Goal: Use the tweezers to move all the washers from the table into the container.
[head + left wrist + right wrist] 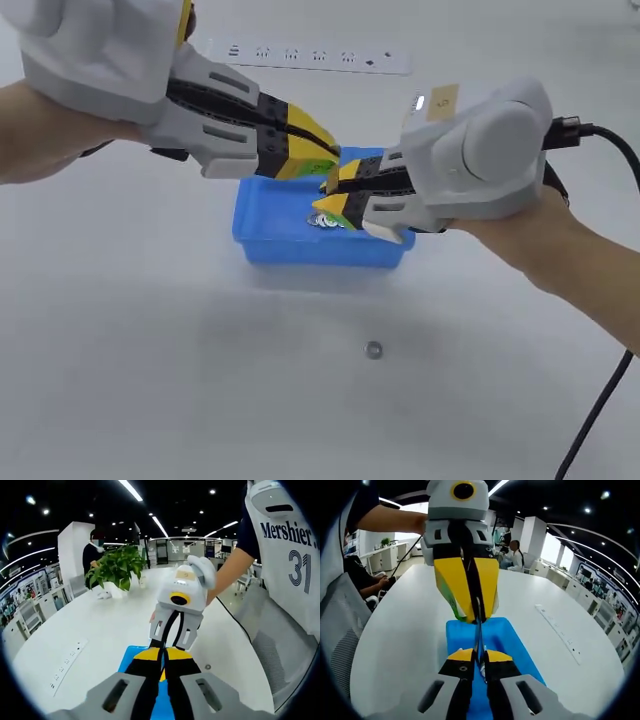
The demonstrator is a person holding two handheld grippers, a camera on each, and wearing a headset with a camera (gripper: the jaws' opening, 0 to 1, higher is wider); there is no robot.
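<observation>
Status: transfer nearly complete. The open rectangular blue plastic container (pixel 300 252) stands on the white bench (pixel 150 380) and holds a small cluster of flat metal washers (pixel 325 221) on its floor. One small metal ring washer (pixel 373 349) lies on the bench in front of the container, well apart from it, and no other loose washer can be made out on the surface in view. The right gripper (pixel 335 196) hangs over the container opening. Its yellow-and-black fingers (pixel 462 656) are clenched on the thin metal tweezers (pixel 478 630), which run forward along the finger seam above the blue interior. Whether the tweezer tips carry a washer cannot be told, as the tips are too thin to resolve. The left gripper (pixel 318 158) faces the right gripper from the opposite side, just above the container's far edge. Its fingers (pixel 452 580) are drawn together, and the far end of the tweezers lines up with their seam. Whether they pinch that end cannot be determined. Judged outstanding work: bring the tweezers down to the lone washer on the bench, nip it and carry it into the container. The flat washer on a smooth surface is likely to slide when nipped, so approach its rim at a shallow angle
</observation>
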